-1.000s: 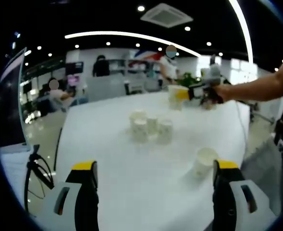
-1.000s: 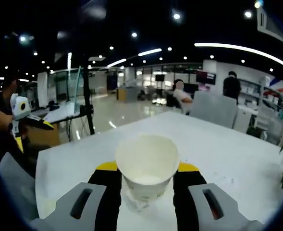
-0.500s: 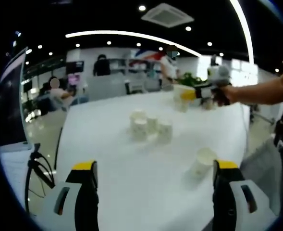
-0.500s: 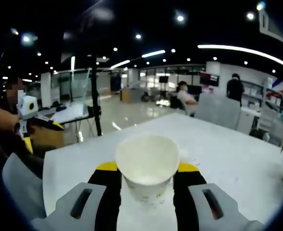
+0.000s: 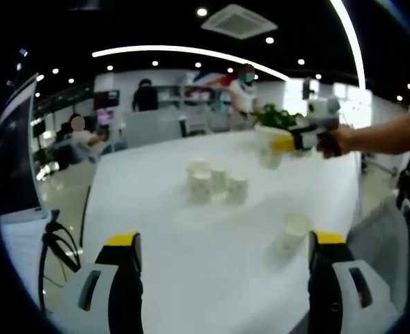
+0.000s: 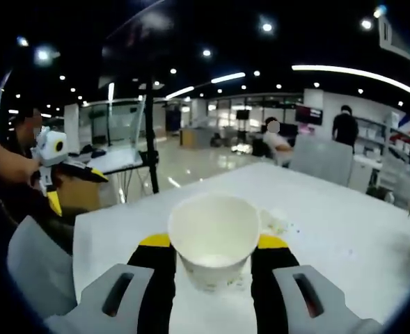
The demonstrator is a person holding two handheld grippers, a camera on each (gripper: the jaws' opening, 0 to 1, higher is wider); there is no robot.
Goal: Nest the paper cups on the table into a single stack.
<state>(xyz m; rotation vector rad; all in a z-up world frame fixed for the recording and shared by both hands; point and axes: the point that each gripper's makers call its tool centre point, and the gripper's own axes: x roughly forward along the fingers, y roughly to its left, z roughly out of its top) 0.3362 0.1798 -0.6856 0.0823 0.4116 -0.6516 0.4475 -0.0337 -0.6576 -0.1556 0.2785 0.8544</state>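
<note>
Right tool (image 6: 214,250) clamps cup (image 6: 214,240), held above table (image 6: 344,236).

The right gripper (image 6: 214,261) clamps a paper cup (image 6: 214,240) above the table (image 5: 163,229); the left gripper (image 5: 222,268) hovers, jaws spread.

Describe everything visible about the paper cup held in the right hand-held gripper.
The paper cup is plain off-white, apparently paper, with a rolled rim and an empty inside. It sits upright, mouth tilted toward the camera, clamped between the yellow-tipped black jaws of the right hand-held gripper pressing on both sides. In the left gripper view the cup is held above the white table, beyond a cluster of cups.
</note>
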